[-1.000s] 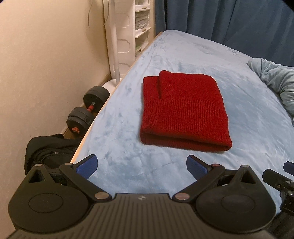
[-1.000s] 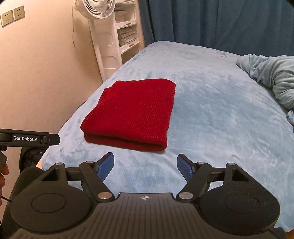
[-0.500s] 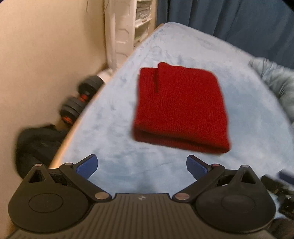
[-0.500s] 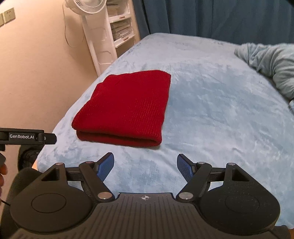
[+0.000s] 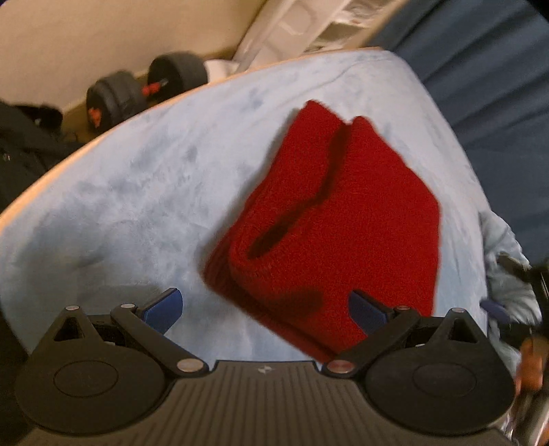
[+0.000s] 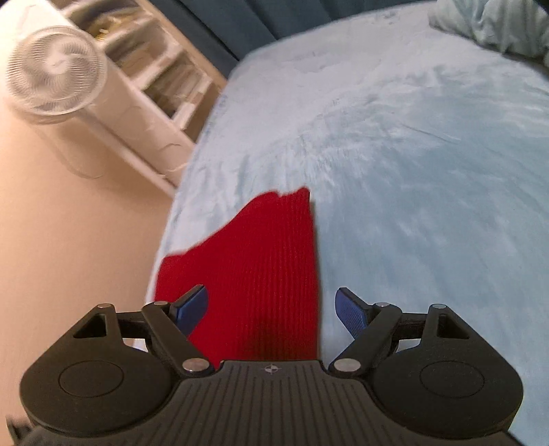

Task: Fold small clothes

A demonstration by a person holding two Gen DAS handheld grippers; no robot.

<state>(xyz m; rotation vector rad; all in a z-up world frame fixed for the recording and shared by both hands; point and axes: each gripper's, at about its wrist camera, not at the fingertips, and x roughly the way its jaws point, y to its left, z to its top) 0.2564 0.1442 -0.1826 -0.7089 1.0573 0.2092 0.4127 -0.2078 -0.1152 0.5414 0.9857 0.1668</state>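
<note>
A folded red knit garment (image 5: 343,219) lies on the light blue bed cover (image 5: 144,192). My left gripper (image 5: 266,308) is open and empty, close over the garment's near folded corner, its right finger above the fabric. In the right wrist view the same red garment (image 6: 260,274) lies just under my right gripper (image 6: 274,308), which is open and empty, its jaws spread across the garment's near end. Both views are blurred and tilted.
Black dumbbells (image 5: 144,85) and a dark bag (image 5: 24,144) sit on the floor beside the bed's left edge. A white fan (image 6: 55,68) and a white shelf unit (image 6: 144,89) stand by the wall. Crumpled pale blue bedding (image 6: 494,27) lies at the far right.
Both grippers have moved forward and down to the red garment and tilted; it now fills the near part of both views. Both stay open. The garment has not moved.
</note>
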